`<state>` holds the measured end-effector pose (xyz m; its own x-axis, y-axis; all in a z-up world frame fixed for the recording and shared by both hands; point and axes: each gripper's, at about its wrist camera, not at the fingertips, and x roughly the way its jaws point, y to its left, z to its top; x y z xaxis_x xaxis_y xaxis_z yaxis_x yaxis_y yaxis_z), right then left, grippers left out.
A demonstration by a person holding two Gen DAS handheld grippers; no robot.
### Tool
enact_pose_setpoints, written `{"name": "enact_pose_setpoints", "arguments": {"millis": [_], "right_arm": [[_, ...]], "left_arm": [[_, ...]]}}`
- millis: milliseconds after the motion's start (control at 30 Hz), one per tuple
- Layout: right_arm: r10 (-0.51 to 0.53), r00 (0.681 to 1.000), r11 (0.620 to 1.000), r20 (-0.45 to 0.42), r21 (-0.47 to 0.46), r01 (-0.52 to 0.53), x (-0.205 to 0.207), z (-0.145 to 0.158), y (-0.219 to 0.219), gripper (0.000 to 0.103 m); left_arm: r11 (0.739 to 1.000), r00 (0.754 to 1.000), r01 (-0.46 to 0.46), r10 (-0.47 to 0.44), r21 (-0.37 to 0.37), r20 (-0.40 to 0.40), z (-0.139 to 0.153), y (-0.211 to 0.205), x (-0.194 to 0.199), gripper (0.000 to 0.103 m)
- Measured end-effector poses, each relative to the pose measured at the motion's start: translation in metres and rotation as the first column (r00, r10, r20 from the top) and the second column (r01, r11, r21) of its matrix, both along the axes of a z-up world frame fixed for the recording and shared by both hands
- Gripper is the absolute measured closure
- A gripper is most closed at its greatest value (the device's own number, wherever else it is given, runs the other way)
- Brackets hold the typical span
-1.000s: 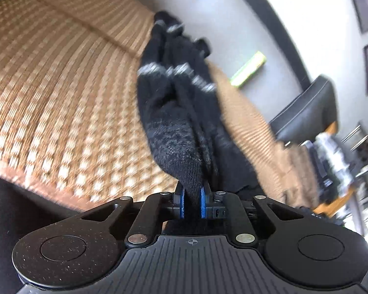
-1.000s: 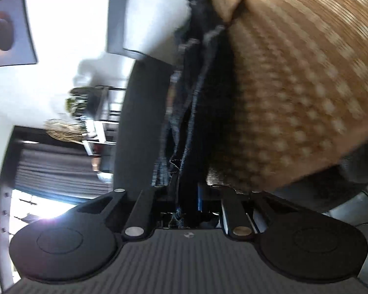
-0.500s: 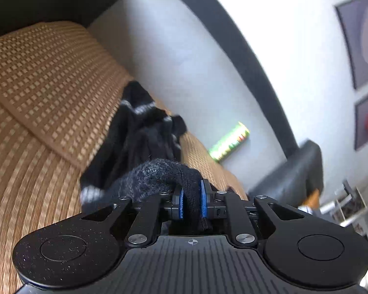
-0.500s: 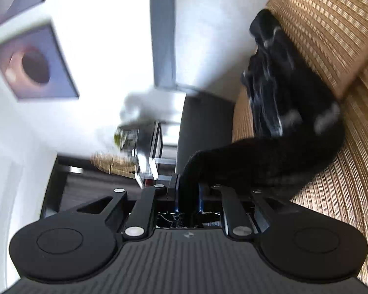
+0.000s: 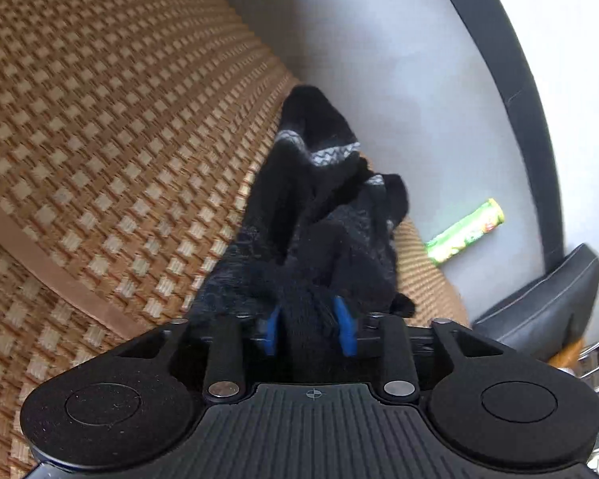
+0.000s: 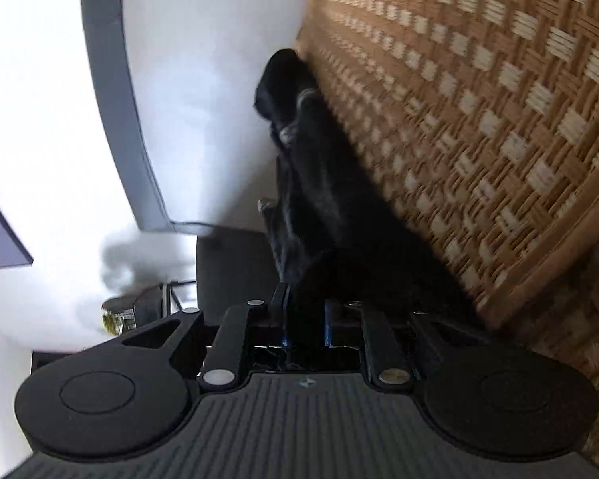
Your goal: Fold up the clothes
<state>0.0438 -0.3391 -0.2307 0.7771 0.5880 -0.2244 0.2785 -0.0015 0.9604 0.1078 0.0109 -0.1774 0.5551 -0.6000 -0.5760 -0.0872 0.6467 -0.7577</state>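
Over woven mat point(image 5: 100, 127), both grippers point(image 5: 306, 329) point(image 6: 305, 321) clamping garment point(image 5: 319, 207).

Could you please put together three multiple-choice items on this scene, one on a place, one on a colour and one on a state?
1. Where does the black garment lie?
A. On the woven mat
B. On the grey floor
C. Over the black chair

2. What colour is the tube lying on the floor?
A. Red
B. Green
C. White

3. How do the blue pads of the left gripper stand?
A. Wide apart, with nothing between them
B. Around the tube
C. On either side of a bunch of the black garment

Answers:
1. A: in the left wrist view the dark fabric stretches away over the tan woven surface.
2. B: it shows bright green beside the mat's far edge.
3. C: black fabric fills the gap between the two pads, and the right gripper likewise has dark fabric between its fingers.
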Motion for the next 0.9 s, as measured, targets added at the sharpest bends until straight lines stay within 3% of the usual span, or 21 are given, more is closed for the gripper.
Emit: {"name": "enact_pose_setpoints", "arguments": {"millis": [33,67,100,167,267,333,400,600,667,800,900], "right_arm": [[-0.004,1.0,1.0,-0.005,0.015,0.004,0.0,-0.001,-0.001,0.084],[-0.016,1.0,0.999,-0.002,0.029,0.016,-0.003,0.0,-0.003,0.076],[-0.037,0.999,0.998,0.01,0.043,0.036,-0.007,0.004,-0.005,0.063],[-0.077,0.997,0.995,0.031,0.07,0.075,-0.014,0.012,-0.01,0.046],[-0.077,0.991,0.996,0.113,0.058,0.071,-0.023,0.033,-0.018,0.052],[-0.021,0.983,0.998,0.18,-0.055,0.031,-0.029,0.055,-0.018,0.056],[0.02,0.981,0.991,0.19,-0.135,0.006,-0.021,0.06,-0.013,0.059],[0.09,0.981,0.955,0.171,-0.294,-0.037,0.014,0.059,0.0,0.069],[0.113,0.98,0.937,0.162,-0.345,-0.051,0.025,0.059,0.005,0.069],[0.156,0.978,0.893,0.14,-0.444,-0.079,0.048,0.058,0.014,0.078],[0.186,0.975,0.852,0.121,-0.514,-0.099,0.066,0.058,0.021,0.075]], "left_arm": [[1.0,1.0,-0.001,0.001,-0.011,0.006,0.005,0.003,-0.002,0.046],[1.0,1.0,-0.002,0.003,-0.02,0.013,0.01,0.006,-0.004,0.045],[1.0,0.999,-0.007,0.008,-0.012,0.038,0.019,0.01,-0.008,0.041],[1.0,0.996,-0.02,0.019,0.014,0.087,0.037,0.019,-0.017,0.033],[0.999,0.989,-0.012,0.005,0.04,0.15,0.061,0.029,-0.035,0.032],[0.997,0.979,0.028,-0.043,0.077,0.199,0.074,0.026,-0.046,0.032],[0.985,0.962,0.088,-0.123,0.151,0.244,0.081,0.011,-0.053,0.033],[0.934,0.937,0.204,-0.273,0.292,0.217,0.059,-0.038,-0.035,0.033],[0.919,0.946,0.193,-0.267,0.344,0.183,0.043,-0.045,-0.019,0.033],[0.93,0.96,0.143,-0.214,0.34,0.182,0.046,-0.027,-0.021,0.04],[0.936,0.968,0.105,-0.174,0.336,0.182,0.049,-0.013,-0.022,0.04]]}}
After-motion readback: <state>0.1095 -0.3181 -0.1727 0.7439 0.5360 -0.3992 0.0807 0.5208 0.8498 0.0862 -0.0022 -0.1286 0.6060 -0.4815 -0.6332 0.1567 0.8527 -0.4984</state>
